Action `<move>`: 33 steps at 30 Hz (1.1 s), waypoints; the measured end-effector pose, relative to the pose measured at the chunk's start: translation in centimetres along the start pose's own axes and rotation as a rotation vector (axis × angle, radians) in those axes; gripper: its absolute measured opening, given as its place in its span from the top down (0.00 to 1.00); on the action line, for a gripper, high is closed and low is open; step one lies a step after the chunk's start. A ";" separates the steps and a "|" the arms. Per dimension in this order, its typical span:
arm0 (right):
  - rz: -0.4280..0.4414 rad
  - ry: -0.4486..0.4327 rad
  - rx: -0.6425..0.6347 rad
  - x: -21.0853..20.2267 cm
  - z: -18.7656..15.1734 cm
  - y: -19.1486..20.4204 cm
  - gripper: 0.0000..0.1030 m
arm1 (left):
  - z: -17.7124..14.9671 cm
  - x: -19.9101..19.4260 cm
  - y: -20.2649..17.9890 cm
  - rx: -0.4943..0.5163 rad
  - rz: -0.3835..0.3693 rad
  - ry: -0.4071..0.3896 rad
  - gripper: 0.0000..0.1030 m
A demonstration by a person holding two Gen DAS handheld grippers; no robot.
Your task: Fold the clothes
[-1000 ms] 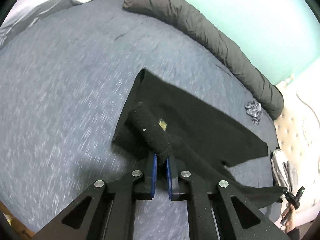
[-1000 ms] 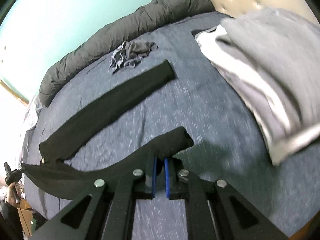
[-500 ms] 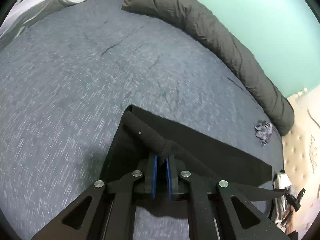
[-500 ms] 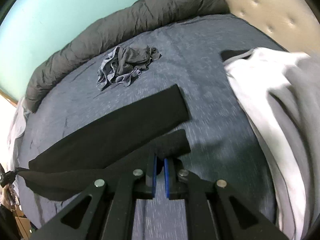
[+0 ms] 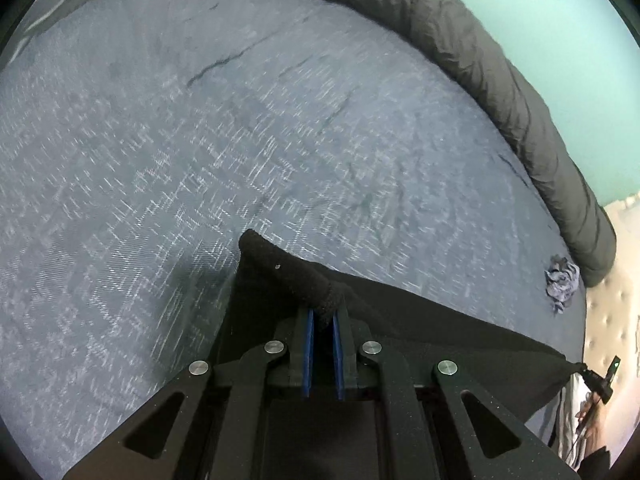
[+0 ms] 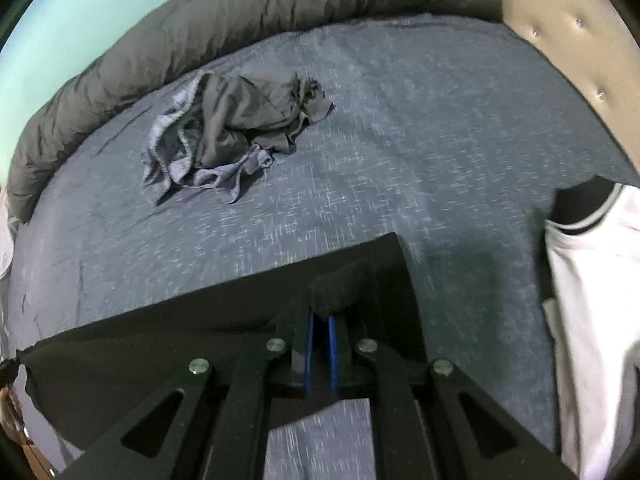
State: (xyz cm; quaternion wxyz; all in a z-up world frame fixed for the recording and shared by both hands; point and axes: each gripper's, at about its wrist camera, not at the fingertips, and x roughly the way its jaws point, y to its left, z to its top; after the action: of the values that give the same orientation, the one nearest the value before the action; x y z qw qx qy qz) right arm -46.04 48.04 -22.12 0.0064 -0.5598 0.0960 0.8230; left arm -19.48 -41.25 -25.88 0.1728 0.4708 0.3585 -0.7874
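Note:
A black garment (image 5: 420,320) is stretched between both grippers over the blue-grey bed (image 5: 200,140). My left gripper (image 5: 322,312) is shut on one bunched corner of it, which sticks out past the blue pads. In the right wrist view the same black garment (image 6: 180,320) spreads leftward, and my right gripper (image 6: 320,316) is shut on its other corner. The far edge of the cloth reaches the other gripper (image 5: 598,380), seen small at the right. The lower layer lies mostly hidden under the held edge.
A rolled dark grey duvet (image 5: 480,52) runs along the far side of the bed against a teal wall. A crumpled grey-blue garment (image 6: 232,132) lies near it. A white and grey clothes pile (image 6: 592,320) sits at the right, by a tufted headboard (image 6: 568,28).
Both grippers have carried the held edge of the black garment forward over its lower part, so the strip that lay ahead is now covered. The clothes pile has slid to the right of the right view.

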 end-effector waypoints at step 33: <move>0.238 -0.167 0.288 4.3 -6.9 -9.0 0.37 | -5.7 -2.5 3.2 -0.001 -0.020 -0.059 0.48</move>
State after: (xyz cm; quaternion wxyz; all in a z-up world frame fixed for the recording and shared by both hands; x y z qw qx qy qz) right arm -40.26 55.29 -29.88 -0.0028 -0.4675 0.2772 0.8394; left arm -12.78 -39.50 -26.70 0.1755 0.4438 0.3583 -0.8024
